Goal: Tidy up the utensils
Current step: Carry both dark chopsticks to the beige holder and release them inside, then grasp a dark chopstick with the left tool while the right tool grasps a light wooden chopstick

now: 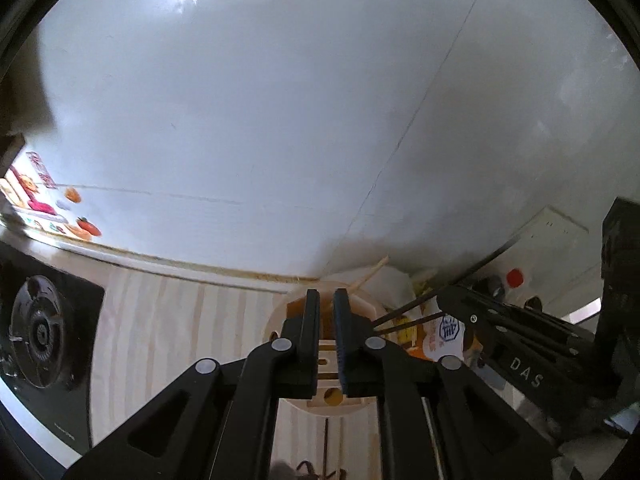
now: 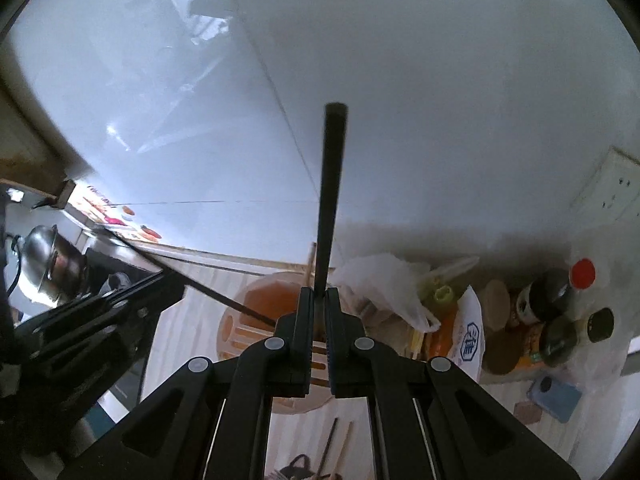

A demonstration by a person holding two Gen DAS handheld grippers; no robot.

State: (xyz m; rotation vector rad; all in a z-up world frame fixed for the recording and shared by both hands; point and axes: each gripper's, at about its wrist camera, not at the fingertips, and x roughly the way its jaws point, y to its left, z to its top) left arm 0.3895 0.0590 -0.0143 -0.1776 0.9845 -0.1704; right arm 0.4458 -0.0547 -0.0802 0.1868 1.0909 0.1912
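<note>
Right gripper (image 2: 318,300) clamps a black chopstick (image 2: 330,184) pointing to 12 o'clock above the wooden holder (image 2: 256,308); left gripper (image 1: 327,304) nearly closed, contents indeterminate; insertion pending, loose utensils (image 2: 328,456) remain at 6 o'clock

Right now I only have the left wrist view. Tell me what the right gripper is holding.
Observer: The right gripper has its fingers shut on a black chopstick, which stands upright above them.
Operator: Say where its lower end goes.
Observer: It is hidden between the fingers. The round wooden utensil holder sits directly behind them.
Operator: Report what's on the counter at the far right.
Observer: A flat blue case lies in front of a dark bottle with a red cap.
</note>
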